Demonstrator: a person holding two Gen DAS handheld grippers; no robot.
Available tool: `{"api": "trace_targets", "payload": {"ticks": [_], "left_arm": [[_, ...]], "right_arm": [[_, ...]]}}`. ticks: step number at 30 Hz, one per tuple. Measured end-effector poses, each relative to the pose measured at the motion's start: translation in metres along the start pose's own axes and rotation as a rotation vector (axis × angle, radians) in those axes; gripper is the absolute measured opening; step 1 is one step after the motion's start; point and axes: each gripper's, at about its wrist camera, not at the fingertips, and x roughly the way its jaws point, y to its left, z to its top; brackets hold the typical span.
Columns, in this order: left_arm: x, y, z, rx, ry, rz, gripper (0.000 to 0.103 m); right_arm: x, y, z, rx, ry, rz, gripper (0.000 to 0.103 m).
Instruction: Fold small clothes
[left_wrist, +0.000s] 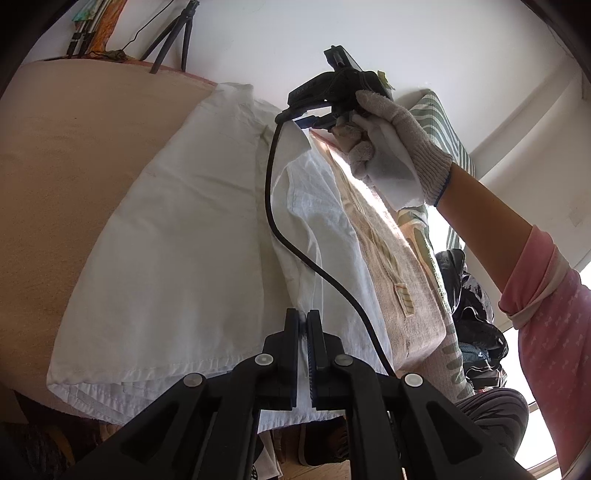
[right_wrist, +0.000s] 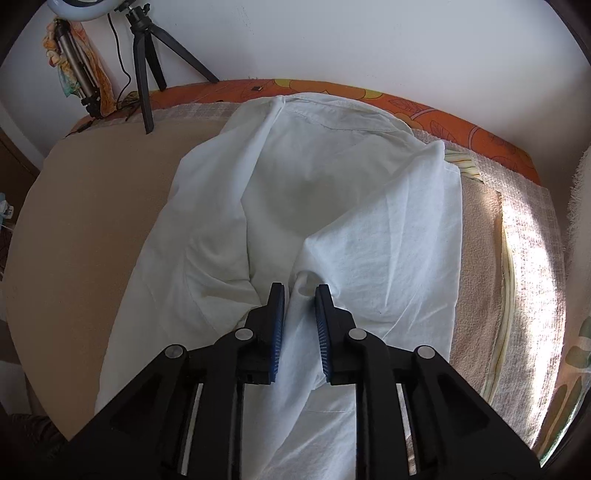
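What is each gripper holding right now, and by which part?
The left gripper is shut on the white garment's near edge. The right gripper is open; a fold lies between its fingers, unpinched.

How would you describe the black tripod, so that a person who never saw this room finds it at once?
Start at the white wall behind the bed, at the far left corner. The black tripod stands there on the bed's edge. Unlike the silver stand beside it, draped with a colourful cloth, it is bare and all black.

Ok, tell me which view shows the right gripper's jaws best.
The right wrist view: the right gripper fills the foreground, jaws parted, a ridge of the white garment between them, pads seemingly not pressing it. The left wrist view shows it small and far off in the gloved hand, jaws indistinct.
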Motion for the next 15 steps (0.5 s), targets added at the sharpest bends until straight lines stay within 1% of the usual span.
{"api": "trace_targets", "payload": {"ticks": [1, 3, 6, 9, 11, 12, 13, 14, 15], "left_arm": [[0.0, 0.0, 0.0, 0.002, 0.001, 0.003, 0.001], [0.0, 0.0, -0.001, 0.012, 0.001, 0.012, 0.001], [-0.002, 0.001, 0.0, 0.014, -0.001, 0.018, 0.001], [-0.004, 0.0, 0.0, 0.023, 0.004, 0.01, 0.001], [-0.006, -0.002, 0.0, 0.049, 0.01, 0.012, 0.001], [-0.007, -0.003, -0.001, 0.063, 0.017, 0.013, 0.001], [-0.009, -0.003, -0.001, 0.079, 0.027, 0.018, 0.007], [-0.01, -0.003, -0.001, 0.094, 0.038, 0.021, 0.019], [-0.013, -0.003, -0.001, 0.11, 0.042, 0.025, 0.022]], "right_arm": [[-0.01, -0.004, -0.002, 0.015, -0.022, 0.033, 0.034], [-0.036, -0.012, -0.01, 0.055, -0.072, 0.097, 0.035], [-0.079, -0.029, -0.039, 0.129, -0.144, 0.147, 0.036], [-0.116, -0.038, -0.085, 0.175, -0.174, 0.144, 0.036], [-0.132, -0.039, -0.124, 0.203, -0.162, 0.132, 0.036], [-0.135, -0.04, -0.143, 0.21, -0.152, 0.14, 0.036], [-0.139, -0.038, -0.163, 0.215, -0.136, 0.154, 0.036], [-0.141, -0.036, -0.181, 0.221, -0.12, 0.166, 0.036], [-0.142, -0.034, -0.199, 0.23, -0.104, 0.174, 0.036]]}}
